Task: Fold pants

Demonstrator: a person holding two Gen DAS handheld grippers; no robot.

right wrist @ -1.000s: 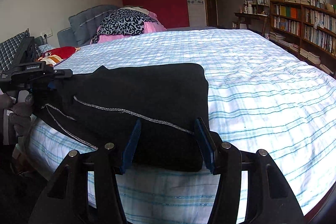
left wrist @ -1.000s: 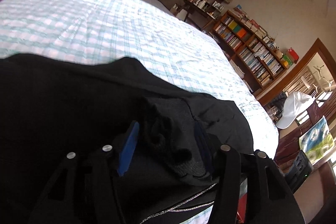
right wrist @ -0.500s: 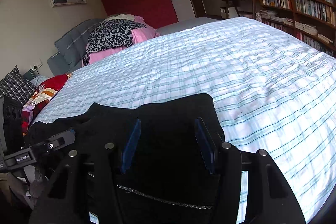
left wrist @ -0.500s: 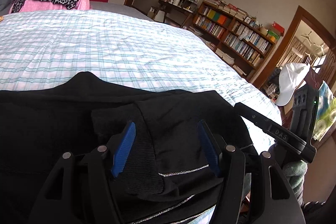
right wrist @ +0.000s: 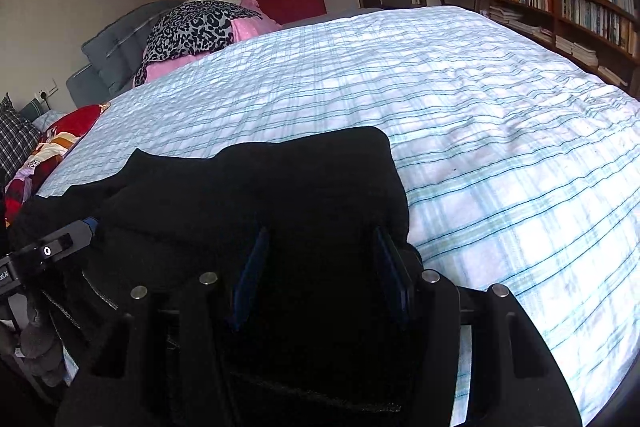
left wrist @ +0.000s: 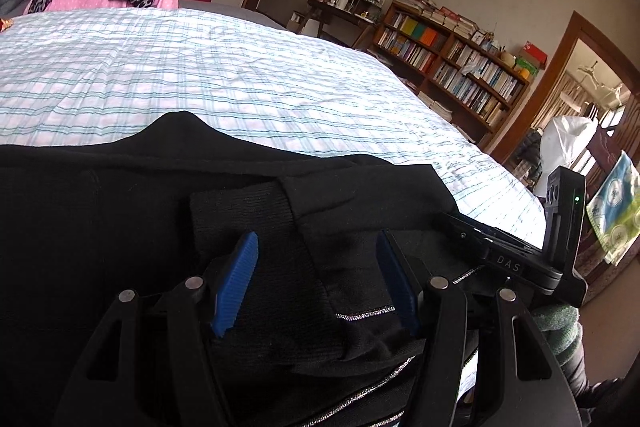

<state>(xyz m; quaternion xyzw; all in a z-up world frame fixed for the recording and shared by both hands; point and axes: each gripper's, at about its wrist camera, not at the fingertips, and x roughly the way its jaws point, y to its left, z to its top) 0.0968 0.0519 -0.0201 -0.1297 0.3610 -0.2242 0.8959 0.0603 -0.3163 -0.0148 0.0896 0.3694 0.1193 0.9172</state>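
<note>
**A:** How would you handle this fold?

**B:** Take the bed (right wrist: pixel 500 131) as the mark. At its near edge, on the left, the left gripper (left wrist: pixel 316 275) has its blue fingers (left wrist: pixel 234 281) spread wide, with the ribbed band of the pants (left wrist: pixel 120 227) lying loose between them. I'd close on that band before lifting, and gather every layer. To its right, the right gripper (right wrist: pixel 320 267) is also spread apart over the cloth, so it should pinch at the same depth and both should travel level.

**B:** And the pants themselves?

**A:** Black, soft, already doubled into a thick stack along the bed's near edge, with thin silver stripes (left wrist: pixel 364 315) at the lower layers.
</note>
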